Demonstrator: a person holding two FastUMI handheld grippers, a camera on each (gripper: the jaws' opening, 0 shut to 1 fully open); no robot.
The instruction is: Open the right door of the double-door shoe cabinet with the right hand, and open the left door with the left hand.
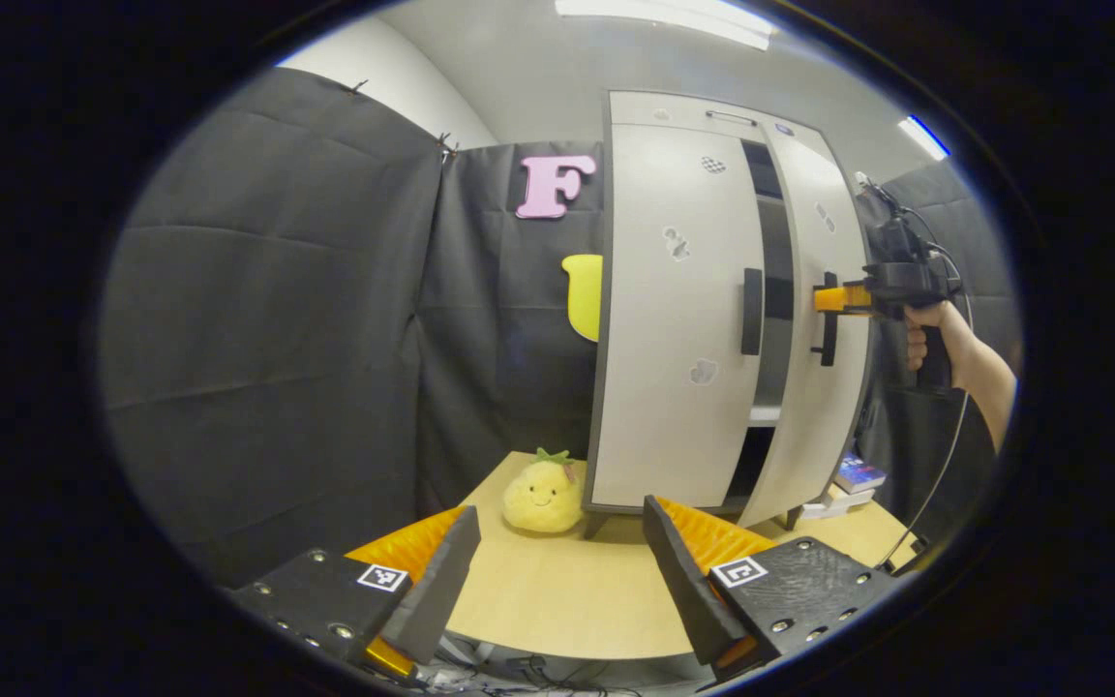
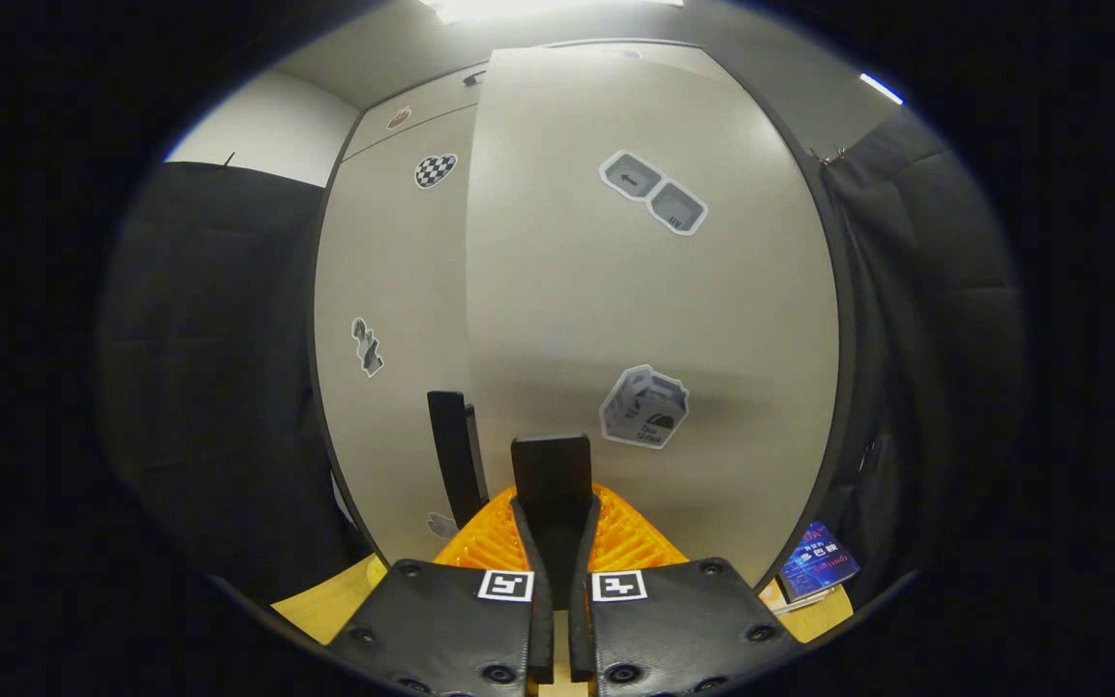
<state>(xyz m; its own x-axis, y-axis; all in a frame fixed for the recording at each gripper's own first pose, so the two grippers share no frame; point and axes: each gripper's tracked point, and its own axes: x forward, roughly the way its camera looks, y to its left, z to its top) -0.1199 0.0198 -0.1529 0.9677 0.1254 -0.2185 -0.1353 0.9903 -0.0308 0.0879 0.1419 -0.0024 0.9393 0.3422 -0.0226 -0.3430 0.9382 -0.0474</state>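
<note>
as the right gripper [image 2: 555,542] clamps the upright handle [image 2: 551,484] of the shoe cabinet's right door [image 2: 654,290], already ajar, the left gripper [image 1: 557,571] waits spread wide and empty, the left door's vertical handle [image 1: 752,311] well ahead and up to its right.

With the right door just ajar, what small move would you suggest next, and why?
Probably keep swinging the right door outward. The right gripper is shut on the right door's handle, and only a narrow gap shows beside the left door. The left gripper hangs open, short of the left door's handle.
</note>
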